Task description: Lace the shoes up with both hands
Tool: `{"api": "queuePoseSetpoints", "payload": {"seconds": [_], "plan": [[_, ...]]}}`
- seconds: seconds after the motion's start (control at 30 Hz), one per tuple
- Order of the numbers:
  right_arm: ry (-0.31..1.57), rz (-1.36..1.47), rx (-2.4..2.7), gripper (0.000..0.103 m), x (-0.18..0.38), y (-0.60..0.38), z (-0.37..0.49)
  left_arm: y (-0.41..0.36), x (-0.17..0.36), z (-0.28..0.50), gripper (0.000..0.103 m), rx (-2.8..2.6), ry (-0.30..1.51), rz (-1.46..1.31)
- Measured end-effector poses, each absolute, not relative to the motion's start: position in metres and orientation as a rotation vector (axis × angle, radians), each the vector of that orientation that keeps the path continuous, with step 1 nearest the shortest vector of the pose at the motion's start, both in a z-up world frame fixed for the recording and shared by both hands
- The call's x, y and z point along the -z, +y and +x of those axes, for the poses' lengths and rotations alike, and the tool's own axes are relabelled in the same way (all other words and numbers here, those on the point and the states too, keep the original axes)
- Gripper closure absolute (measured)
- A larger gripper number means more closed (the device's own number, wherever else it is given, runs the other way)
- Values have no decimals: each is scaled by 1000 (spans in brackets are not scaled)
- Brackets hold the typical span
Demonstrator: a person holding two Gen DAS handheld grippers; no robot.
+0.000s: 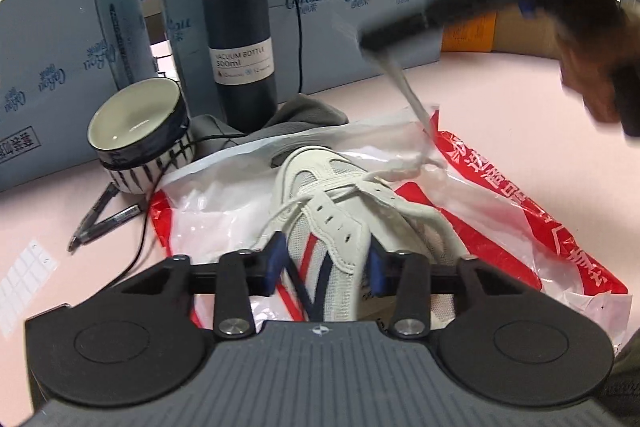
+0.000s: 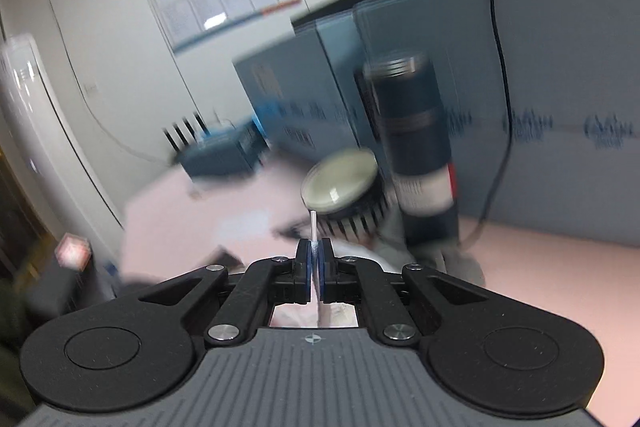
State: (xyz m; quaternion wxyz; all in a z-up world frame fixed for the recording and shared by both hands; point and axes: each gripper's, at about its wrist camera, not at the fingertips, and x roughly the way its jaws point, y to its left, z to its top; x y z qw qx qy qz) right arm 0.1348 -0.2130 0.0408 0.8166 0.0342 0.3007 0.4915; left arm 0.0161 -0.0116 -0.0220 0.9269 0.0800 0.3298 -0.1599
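Left wrist view: the shoe (image 1: 340, 211) sits dead centre on a red-and-white plastic bag (image 1: 500, 195), lower eyelets crossed, upper ones empty. The left gripper (image 1: 326, 263) pinches the shoe's upper; the lace (image 1: 408, 95) runs taut toward 1 o'clock.

Right wrist view: the right gripper (image 2: 316, 259) is clamped on the lace tip (image 2: 313, 223). Pink desk (image 2: 560, 267), blue partitions (image 2: 560, 87), bottle (image 2: 416, 139) at 1 o'clock. So, midway I'd guess.

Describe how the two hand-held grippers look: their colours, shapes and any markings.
The left gripper and right gripper look alike: a grey ribbed body bearing a small compass-like mark, two round black discs at the sides, black linkage arms with silver screws, and black fingers with blue pads. No cables or sleeves are clearly visible.
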Motion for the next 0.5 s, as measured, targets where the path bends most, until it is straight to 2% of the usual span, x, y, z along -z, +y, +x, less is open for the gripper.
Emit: {"api": "queuePoseSetpoints", "payload": {"seconds": [0.17,0.2,0.23,0.37,0.5], "plan": [[688,26,-1041,99,-2,-209,113,-13,22,18,70,324,661,153],[696,15,-1039,99,5,-208,109,-13,22,16,73,329,653,153],[702,8,-1040,99,11,-207,105,-11,21,16,82,331,652,135],[709,-6,-1052,99,22,-200,99,-4,18,17,84,338,644,63],[714,23,-1048,99,28,-197,101,31,25,27,84,346,684,-286]]}}
